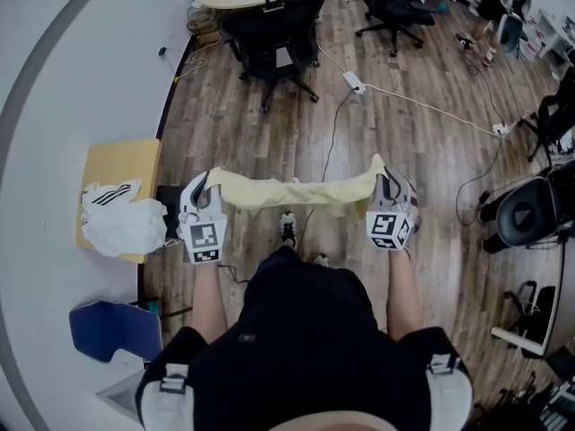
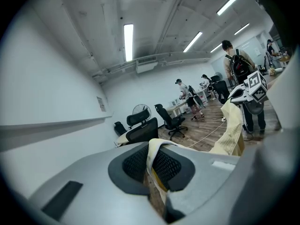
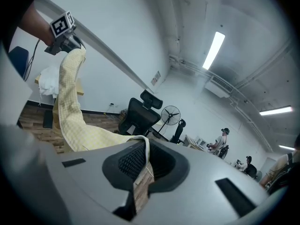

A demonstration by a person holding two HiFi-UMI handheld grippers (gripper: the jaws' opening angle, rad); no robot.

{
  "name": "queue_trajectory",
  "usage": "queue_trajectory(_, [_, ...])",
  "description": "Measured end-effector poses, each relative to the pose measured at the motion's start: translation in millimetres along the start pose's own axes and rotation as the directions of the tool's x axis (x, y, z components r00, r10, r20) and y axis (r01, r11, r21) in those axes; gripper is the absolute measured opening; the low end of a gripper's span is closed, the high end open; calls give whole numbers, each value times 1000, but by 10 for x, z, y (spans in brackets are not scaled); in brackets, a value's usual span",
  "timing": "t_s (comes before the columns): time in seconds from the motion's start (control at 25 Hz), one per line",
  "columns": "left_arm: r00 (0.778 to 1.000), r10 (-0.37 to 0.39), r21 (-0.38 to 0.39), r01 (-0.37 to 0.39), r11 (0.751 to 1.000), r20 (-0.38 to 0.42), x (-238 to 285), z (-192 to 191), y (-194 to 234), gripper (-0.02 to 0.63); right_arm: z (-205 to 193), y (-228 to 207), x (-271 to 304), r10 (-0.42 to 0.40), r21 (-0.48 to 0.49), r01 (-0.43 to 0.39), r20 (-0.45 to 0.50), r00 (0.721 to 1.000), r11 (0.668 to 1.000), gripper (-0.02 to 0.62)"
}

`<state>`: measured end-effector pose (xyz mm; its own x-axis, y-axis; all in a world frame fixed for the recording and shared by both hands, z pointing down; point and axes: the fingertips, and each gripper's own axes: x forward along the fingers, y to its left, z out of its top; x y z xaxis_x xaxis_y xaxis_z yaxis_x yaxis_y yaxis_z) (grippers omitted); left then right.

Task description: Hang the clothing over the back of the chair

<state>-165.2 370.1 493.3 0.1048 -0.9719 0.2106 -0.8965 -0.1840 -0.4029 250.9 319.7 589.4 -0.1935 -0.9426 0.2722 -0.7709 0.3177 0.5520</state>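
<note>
Where cloth (image 1: 296, 191) hangs, wood floor (image 1: 404, 142), maybe laminate, chair (image 1: 274, 34)

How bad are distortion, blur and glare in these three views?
Head view: heavy fisheye, the wood floor bows along its wall edge, the yellow garment is sharp. Left gripper view: dark rounded corners, ceiling light blown out, no obvious motion blur. Right gripper view: same vignette, light strip glaring, garment weave still readable.
</note>
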Motion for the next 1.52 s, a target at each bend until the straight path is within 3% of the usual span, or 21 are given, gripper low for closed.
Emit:
queue_trajectory(0.76, [1000, 19, -7, -19, 1000, -3, 1200, -168, 894, 5, 743, -145, 1179, -52, -92, 52, 0, 999, 994, -2])
queue_trajectory(1.52, [1000, -12, -19, 13, 1000, 19, 2288, -330, 1608, 5, 1158, -50, 2209, -102, -102, 99, -22, 995, 990, -2])
